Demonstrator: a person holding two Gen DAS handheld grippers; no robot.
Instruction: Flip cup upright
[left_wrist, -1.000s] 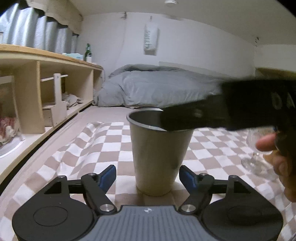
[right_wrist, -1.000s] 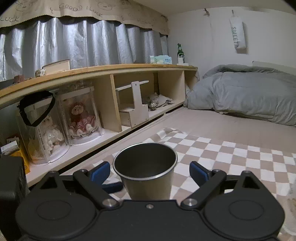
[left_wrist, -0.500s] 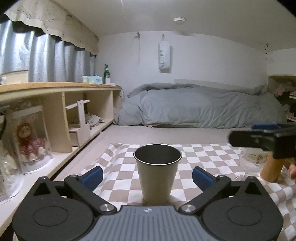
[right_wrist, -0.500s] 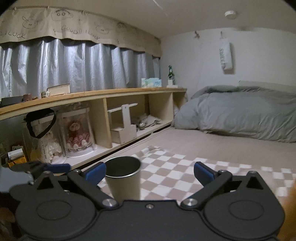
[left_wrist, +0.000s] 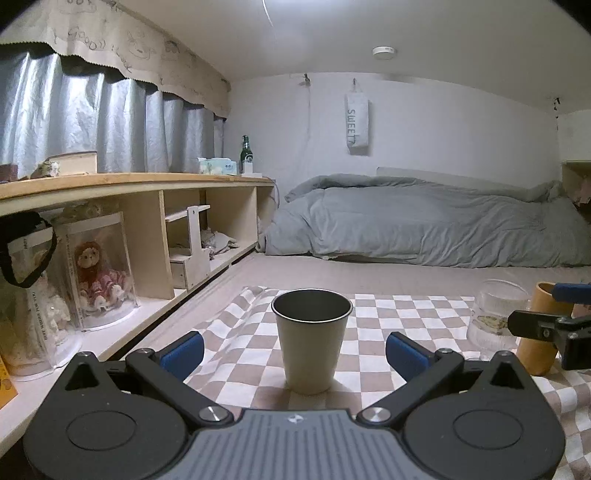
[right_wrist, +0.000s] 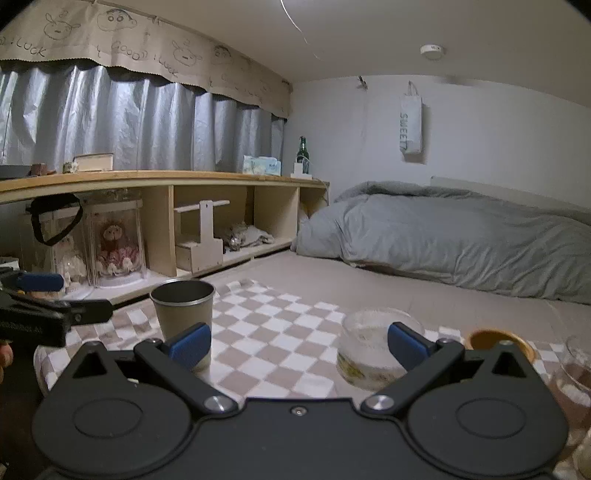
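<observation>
Both grippers have drawn back from the cup (left_wrist: 311, 339) since a second ago, when the left one flanked it closely and the right one hovered just over its rim; the cup itself has not shifted. The left gripper (left_wrist: 295, 350) stands wide, its blue pads either side of the cup but clear of it, holding nothing. The right gripper (right_wrist: 297, 344) is likewise spread wide and empty, with the cup off to its left, partly behind its left pad. The metal cup stands upright, mouth up, on the checkered cloth (left_wrist: 373, 332). To the cup's right on the same cloth sit a clear glass bowl (right_wrist: 373, 347), then an amber cup (right_wrist: 498, 341) beside it, and a glass mug (right_wrist: 574, 373) at the right wrist view's edge. Farther back, on the left, runs a wooden shelf (left_wrist: 147, 184) with boxed dolls (left_wrist: 98, 273) beneath and a green bottle (left_wrist: 245, 149) on top. A bed with a grey duvet (left_wrist: 424, 218) lies against the far wall, below a hanging bag (left_wrist: 356, 123).
</observation>
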